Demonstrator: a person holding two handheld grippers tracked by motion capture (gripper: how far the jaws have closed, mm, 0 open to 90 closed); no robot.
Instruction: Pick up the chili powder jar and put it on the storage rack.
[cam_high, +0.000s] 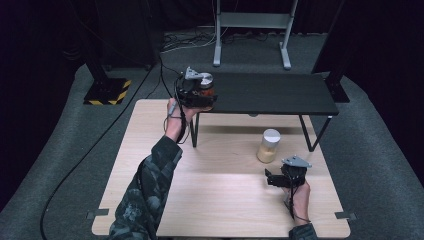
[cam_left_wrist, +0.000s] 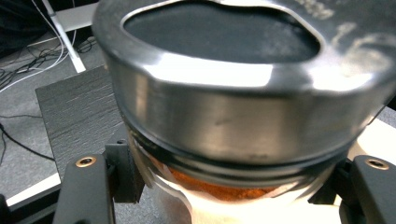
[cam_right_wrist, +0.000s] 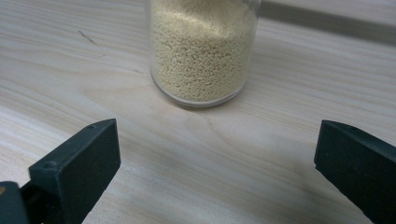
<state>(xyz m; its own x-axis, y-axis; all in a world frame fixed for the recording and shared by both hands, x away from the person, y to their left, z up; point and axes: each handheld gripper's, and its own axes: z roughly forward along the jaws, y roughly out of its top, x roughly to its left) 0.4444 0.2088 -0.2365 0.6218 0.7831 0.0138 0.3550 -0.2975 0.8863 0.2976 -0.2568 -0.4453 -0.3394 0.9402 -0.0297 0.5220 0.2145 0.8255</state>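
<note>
Pale wooden table (cam_high: 220, 200) carries two glass jars: one orange-filled, steel-lidded jar (cam_high: 205, 86), upright, pinched by the left gripper (cam_high: 196, 92) at the low black shelf's (cam_high: 270, 92) left end; one grain-filled jar (cam_high: 268, 146) before the spread right gripper (cam_high: 283, 179).

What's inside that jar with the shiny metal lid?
Orange-red powder shows through the glass of the jar below its lid. How full it is cannot be seen.

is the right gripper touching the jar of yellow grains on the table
Apart. The right gripper view shows the right gripper open, bare wood between its jaws and the jar of yellow grains.
</note>
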